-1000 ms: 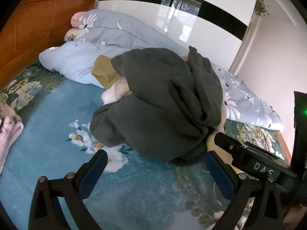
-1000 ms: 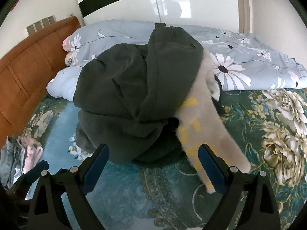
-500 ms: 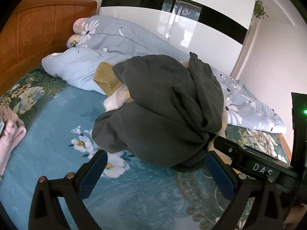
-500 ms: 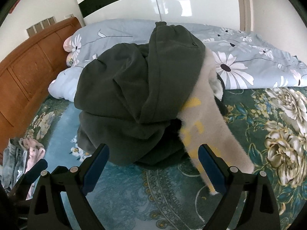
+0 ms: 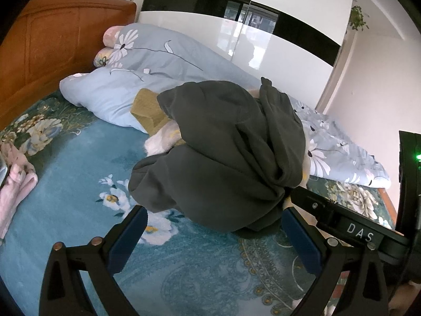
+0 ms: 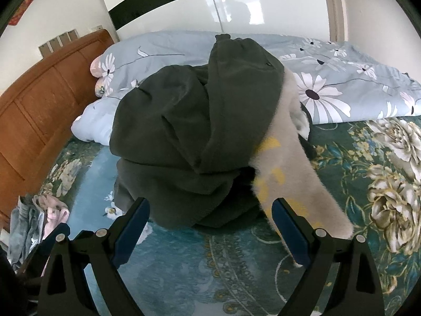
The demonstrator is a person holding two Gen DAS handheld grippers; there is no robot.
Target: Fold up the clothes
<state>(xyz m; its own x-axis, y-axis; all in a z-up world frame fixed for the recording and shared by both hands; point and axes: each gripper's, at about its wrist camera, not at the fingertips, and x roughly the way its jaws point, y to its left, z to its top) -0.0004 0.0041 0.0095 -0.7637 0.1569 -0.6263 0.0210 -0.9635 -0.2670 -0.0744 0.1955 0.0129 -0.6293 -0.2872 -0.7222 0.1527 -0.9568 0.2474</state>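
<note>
A heap of clothes lies mid-bed, topped by a crumpled dark grey garment (image 5: 223, 152) (image 6: 189, 131). Under it pokes out a fluffy cream garment with yellow marks (image 6: 286, 168) (image 5: 163, 138) and a mustard knit piece (image 5: 147, 110). My left gripper (image 5: 213, 234) stands open just in front of the heap, holding nothing. My right gripper (image 6: 210, 223) is open too, its jaws wide before the heap, the right finger next to the cream sleeve. The right gripper's black body (image 5: 350, 226) shows at the left wrist view's lower right.
The bed has a teal floral cover (image 5: 79, 173) (image 6: 368, 184). A pale blue flowered duvet (image 5: 147, 60) (image 6: 342, 79) lies bunched behind the heap. Pink and grey clothes (image 5: 13, 189) (image 6: 39, 216) sit at the left edge. A wooden headboard (image 5: 52, 42) and glossy wardrobe (image 5: 263, 34) stand beyond.
Both grippers have pulled back and tilted up slightly, so the heap sits a little lower and the room shows more. The clothes have not moved. Both stay open.
</note>
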